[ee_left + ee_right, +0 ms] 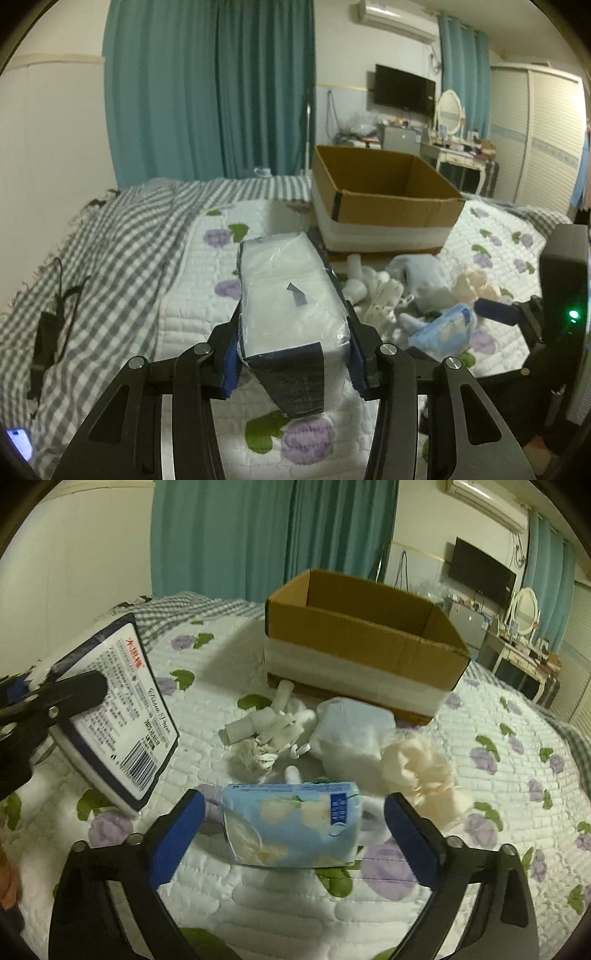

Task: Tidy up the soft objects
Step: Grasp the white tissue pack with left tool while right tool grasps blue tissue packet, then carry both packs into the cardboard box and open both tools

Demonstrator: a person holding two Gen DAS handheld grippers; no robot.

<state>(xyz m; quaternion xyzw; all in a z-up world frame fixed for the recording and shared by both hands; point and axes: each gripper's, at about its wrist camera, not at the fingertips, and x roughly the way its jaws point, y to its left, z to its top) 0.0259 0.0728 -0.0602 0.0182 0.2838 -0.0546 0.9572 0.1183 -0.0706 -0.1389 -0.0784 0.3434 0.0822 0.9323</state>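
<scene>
The cardboard box (pixel 364 642) stands open-topped at the far side of the quilt (pixel 295 904), nothing above its rim. Just before its near wall, white rolls (pixel 266 723), a pale blue bundle (pixel 351 731) and a cream cloth (pixel 424 771) crowd the way. Left of them the quilt lies bare up to the box's left wall.

- Left gripper (pixel 293 345): arms cut off by the left wrist view's lower edge.
- Tissue pack (pixel 291 299): underside hidden; its small print unreadable in the right wrist view.
- Box (pixel 384 192): floor hidden behind its near wall.
- White pile (pixel 273 731): blurred, single pieces not separable.
- Dresser (pixel 458 151) clutter: too small to identify.
- Blue pack (pixel 291 825): label text too blurred to read.
</scene>
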